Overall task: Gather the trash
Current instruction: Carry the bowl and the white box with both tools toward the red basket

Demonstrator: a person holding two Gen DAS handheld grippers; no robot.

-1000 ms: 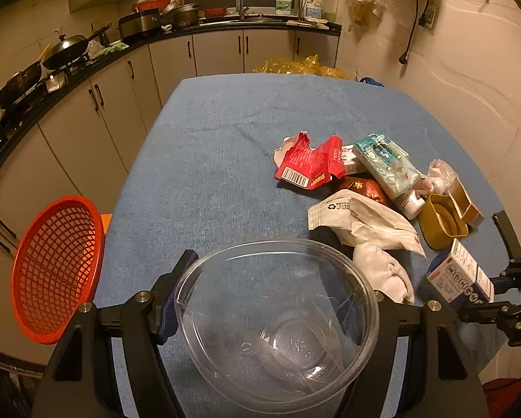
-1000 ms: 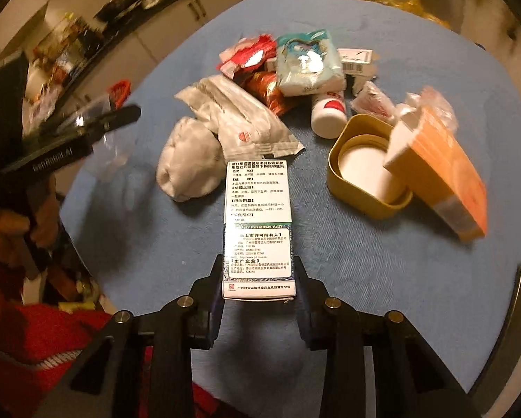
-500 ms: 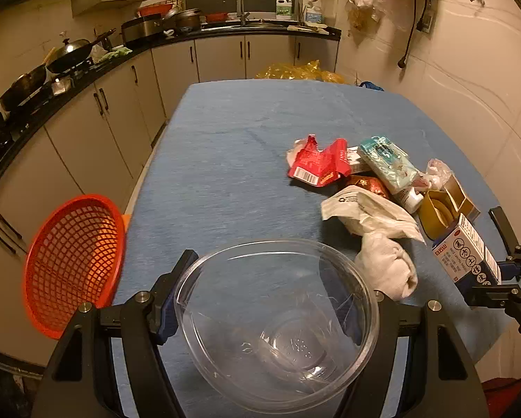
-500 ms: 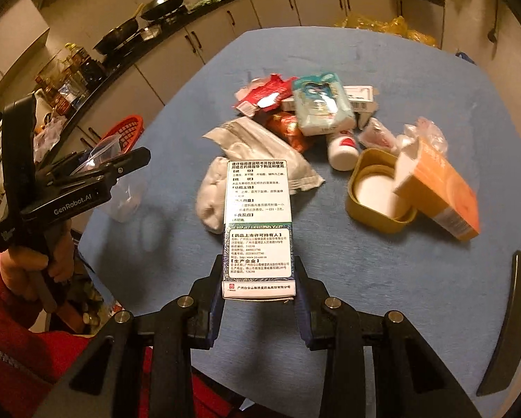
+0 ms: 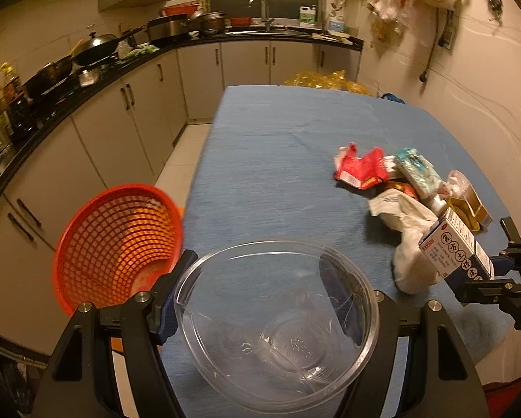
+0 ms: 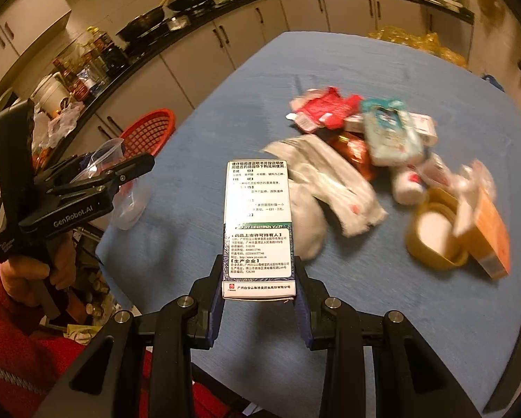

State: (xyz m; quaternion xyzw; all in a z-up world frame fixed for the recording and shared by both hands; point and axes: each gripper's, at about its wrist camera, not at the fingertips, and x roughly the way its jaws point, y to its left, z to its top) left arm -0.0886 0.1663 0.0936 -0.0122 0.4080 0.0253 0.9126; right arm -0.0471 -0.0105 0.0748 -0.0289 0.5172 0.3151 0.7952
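Step in hand, as judged: carry to the bin, both claws loaded. The left claw [image 5: 276, 308] is clenched on a clear plastic bowl [image 5: 277, 317], the jaws pressed against its rim on either side; the bowl is held above the near edge of the blue-covered counter [image 5: 277, 160], mouth up and apparently empty. The right claw [image 6: 258, 299] is grasping a printed medicine box [image 6: 258, 223] by its near end, so that the box stands out forward between the jaws, clear of the counter. An orange mesh basket [image 5: 121, 244] is seen just off the counter's left edge, lower than the counter top, its mouth tilted toward the left claw; it is taken to be the trash receptacle, though this cannot be confirmed. The remaining litter is left in a heap [image 6: 365, 160] on the right part of the counter: a red wrapper, a teal packet, a white crumpled bag, a yellow tub, an orange carton. The next move is judged to call for the bowl to be brought over the basket mouth and released, the box then to follow; clearance between the two claws is to be watched, as they sit near each other. Both claws are pitched steeply downward; the left hand [image 6: 33, 271], in a red sleeve, is seen gripping its handle.
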